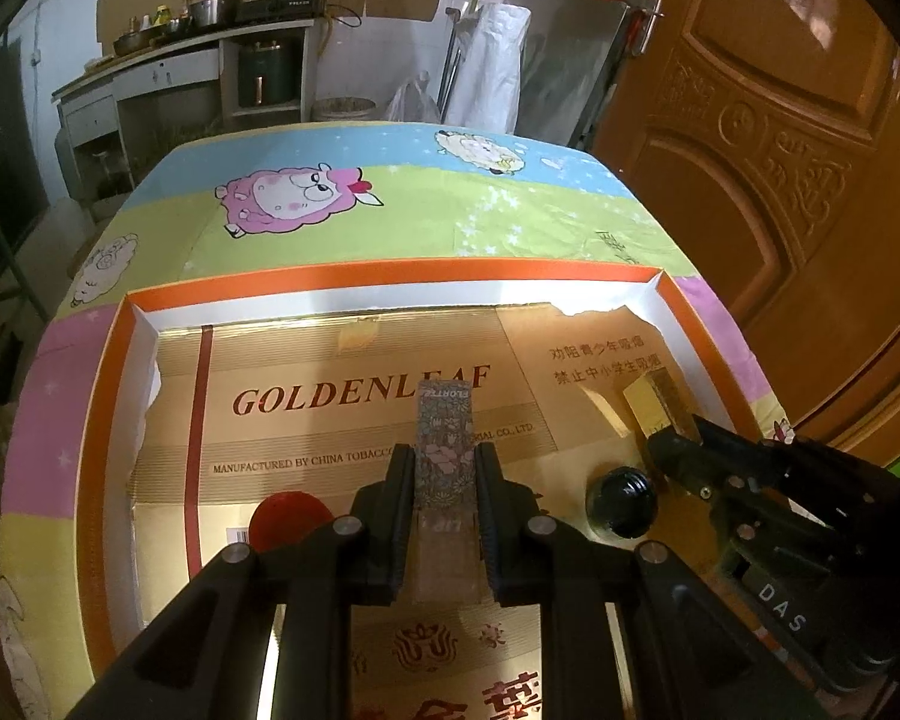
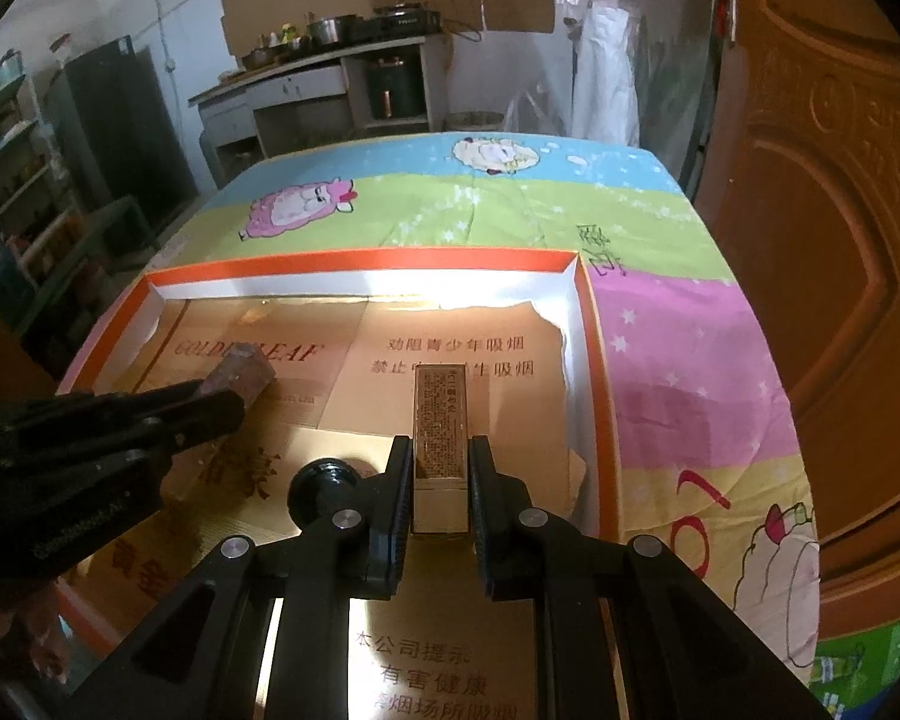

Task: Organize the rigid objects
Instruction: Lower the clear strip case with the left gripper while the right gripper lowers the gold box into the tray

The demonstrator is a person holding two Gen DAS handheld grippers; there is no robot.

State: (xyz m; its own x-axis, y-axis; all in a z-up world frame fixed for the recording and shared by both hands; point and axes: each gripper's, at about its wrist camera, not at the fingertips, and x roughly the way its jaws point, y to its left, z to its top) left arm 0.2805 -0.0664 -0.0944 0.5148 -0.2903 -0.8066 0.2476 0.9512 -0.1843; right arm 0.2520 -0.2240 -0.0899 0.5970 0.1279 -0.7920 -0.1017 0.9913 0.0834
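Note:
My left gripper (image 1: pixel 444 456) is shut on a slim floral-patterned box (image 1: pixel 444 420), which sticks out forward over the orange-rimmed tray (image 1: pixel 390 279). My right gripper (image 2: pixel 441 450) is shut on a narrow gold box (image 2: pixel 441 414) with fine print. Both hover above the gold cardboard lining the tray (image 2: pixel 594 360). In the left wrist view the right gripper (image 1: pixel 678 438) appears at the right with the gold box (image 1: pixel 654 399) in it. In the right wrist view the left gripper (image 2: pixel 222 396) comes in from the left with the floral box (image 2: pixel 243 369).
A black round-capped bottle (image 1: pixel 622 501) (image 2: pixel 321 489) stands in the tray between the grippers. A red round lid (image 1: pixel 291 516) lies in the tray at the left. The tray rests on a cartoon sheep cloth (image 1: pixel 360 198). A wooden door (image 1: pixel 780 150) stands close on the right.

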